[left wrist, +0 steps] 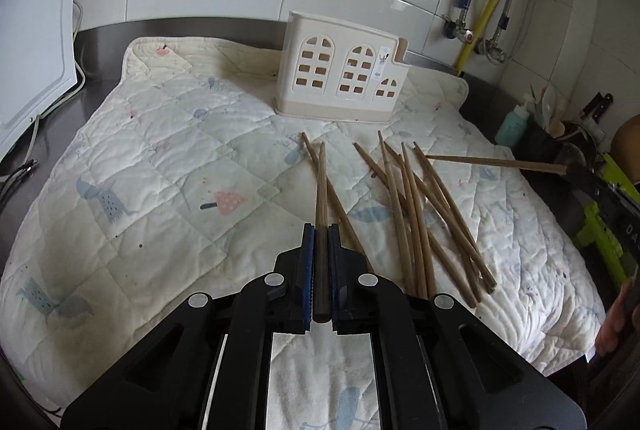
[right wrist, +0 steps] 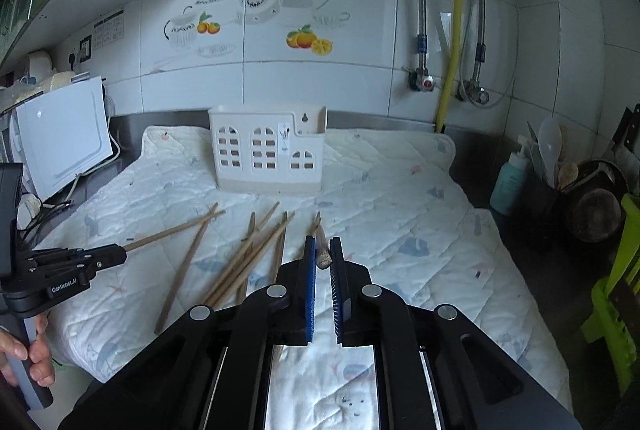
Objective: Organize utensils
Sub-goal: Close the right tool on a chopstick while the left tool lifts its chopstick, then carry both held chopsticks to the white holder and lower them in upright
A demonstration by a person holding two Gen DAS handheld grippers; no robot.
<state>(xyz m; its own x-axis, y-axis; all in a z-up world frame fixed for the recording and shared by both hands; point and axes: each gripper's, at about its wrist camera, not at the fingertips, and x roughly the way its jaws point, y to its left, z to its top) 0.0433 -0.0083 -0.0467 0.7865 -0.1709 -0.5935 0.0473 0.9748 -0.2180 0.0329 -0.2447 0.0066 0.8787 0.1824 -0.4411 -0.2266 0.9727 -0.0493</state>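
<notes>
A cream utensil holder [left wrist: 344,70] with window cut-outs stands upright at the back of a quilted mat [left wrist: 168,158]; it also shows in the right wrist view [right wrist: 268,150]. Several wooden chopsticks [left wrist: 424,214] lie loose on the mat in front of it, also seen in the right wrist view [right wrist: 248,254]. My left gripper [left wrist: 321,234] is shut on one chopstick [left wrist: 321,190] that points toward the holder. My right gripper [right wrist: 323,246] is shut on another chopstick [right wrist: 322,250], which the left wrist view shows held level above the mat [left wrist: 496,162].
A white appliance [right wrist: 64,142] stands at the mat's left. At the right are a teal bottle [right wrist: 510,182], a dark pot of utensils [right wrist: 552,166], dark pans [right wrist: 596,206] and a green plastic object [right wrist: 616,294]. A tiled wall with pipes [right wrist: 456,22] is behind.
</notes>
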